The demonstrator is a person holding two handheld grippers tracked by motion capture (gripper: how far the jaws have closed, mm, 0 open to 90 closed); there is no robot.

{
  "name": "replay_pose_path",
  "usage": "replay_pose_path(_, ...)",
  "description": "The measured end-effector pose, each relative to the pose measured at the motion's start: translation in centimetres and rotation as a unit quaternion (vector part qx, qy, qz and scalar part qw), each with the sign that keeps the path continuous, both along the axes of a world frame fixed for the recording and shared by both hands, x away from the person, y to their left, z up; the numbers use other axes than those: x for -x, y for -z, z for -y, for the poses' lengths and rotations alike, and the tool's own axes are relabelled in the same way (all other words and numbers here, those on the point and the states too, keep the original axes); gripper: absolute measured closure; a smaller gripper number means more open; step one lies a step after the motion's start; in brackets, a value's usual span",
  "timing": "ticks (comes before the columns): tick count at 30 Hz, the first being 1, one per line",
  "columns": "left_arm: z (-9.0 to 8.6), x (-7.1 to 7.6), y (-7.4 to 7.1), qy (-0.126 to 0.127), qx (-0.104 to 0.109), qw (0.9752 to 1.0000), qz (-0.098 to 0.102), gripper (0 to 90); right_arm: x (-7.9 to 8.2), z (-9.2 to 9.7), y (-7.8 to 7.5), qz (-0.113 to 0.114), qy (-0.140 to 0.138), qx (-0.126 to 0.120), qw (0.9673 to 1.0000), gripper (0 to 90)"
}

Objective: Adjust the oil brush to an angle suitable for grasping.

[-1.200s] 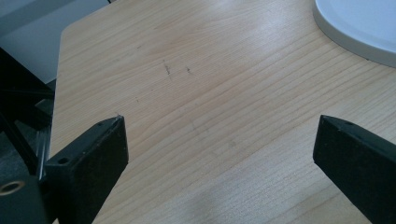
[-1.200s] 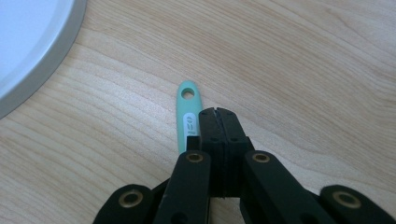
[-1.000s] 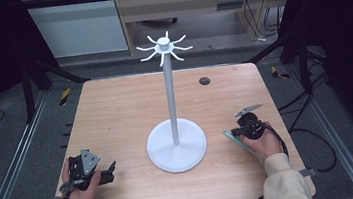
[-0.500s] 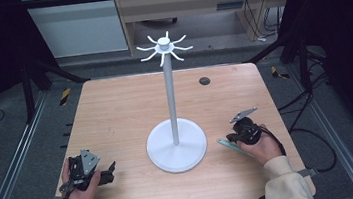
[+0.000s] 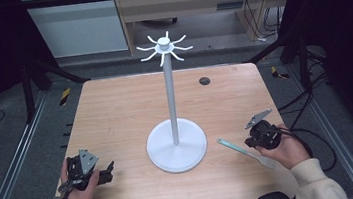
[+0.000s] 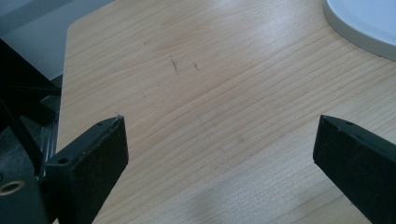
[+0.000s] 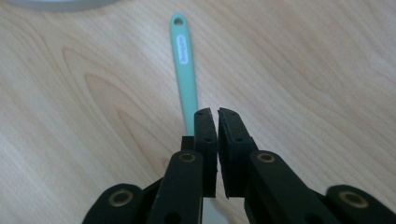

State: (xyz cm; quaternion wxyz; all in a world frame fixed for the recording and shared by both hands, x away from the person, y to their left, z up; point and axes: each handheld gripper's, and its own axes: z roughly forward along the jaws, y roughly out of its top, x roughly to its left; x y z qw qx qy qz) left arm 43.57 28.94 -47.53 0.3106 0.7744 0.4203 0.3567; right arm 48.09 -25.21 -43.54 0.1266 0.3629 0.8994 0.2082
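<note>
A utensil with a teal handle [image 5: 232,146] and a pale end lies flat on the wooden table [image 5: 116,116], right of the white stand's round base [image 5: 163,154]. In the right gripper view the teal handle [image 7: 183,60] runs away from the jaws and passes beneath them. My right gripper [image 5: 248,141] [image 7: 217,114] hovers over the utensil. Its jaws have just eased to a thin slit with nothing between them. At the table's front left my left gripper [image 5: 108,171] [image 6: 219,154] rests with its jaws wide apart over bare wood.
The white stand has a tall pole [image 5: 169,95] topped with several radiating hooks [image 5: 163,48]. Its base edge [image 6: 369,28] shows in the left gripper view. A small dark hole [image 5: 204,81] sits near the table's far edge. Metal rails run along both sides of the table.
My right gripper has drawn back to the right and lifted, uncovering the teal handle on the table. The left hand has stayed put.
</note>
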Motion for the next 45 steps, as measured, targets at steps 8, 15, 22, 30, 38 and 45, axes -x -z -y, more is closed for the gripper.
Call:
replay_pose_path(8, -0.2, 0.1, -0.1, -0.002, 0.001, 1.0000, 0.003, 2.9, -0.5, -0.6, 1.2, -0.057, -0.026, 0.034, 0.9975, 77.1)
replay_pose_path(15, -0.1, 0.0, -0.1, -0.001, -0.004, 1.0000, 0.001, 2.9, -0.9, -0.2, 1.7, -0.078, -0.025, 0.040, 0.9958, 75.3)
replay_pose_path(22, 0.0, -0.1, -0.1, 0.001, -0.004, 1.0000, 0.002, 2.9, -1.2, 0.0, 2.3, -0.094, -0.027, 0.043, 0.9943, 73.7)
replay_pose_path(30, -0.1, 0.0, -0.1, 0.000, -0.003, 1.0000, 0.002, 2.9, -1.6, -0.4, 2.9, -0.107, -0.031, 0.055, 0.9923, 74.5)
replay_pose_path(38, -0.1, -0.1, -0.2, 0.001, -0.004, 1.0000, 0.002, 2.9, -1.7, -0.7, 3.1, -0.116, -0.036, 0.057, 0.9909, 77.0)
replay_pose_path(45, -0.1, -0.1, -0.2, 0.001, -0.004, 1.0000, 0.002, 2.9, -1.8, -0.5, 3.2, -0.117, -0.041, 0.060, 0.9904, 80.9)
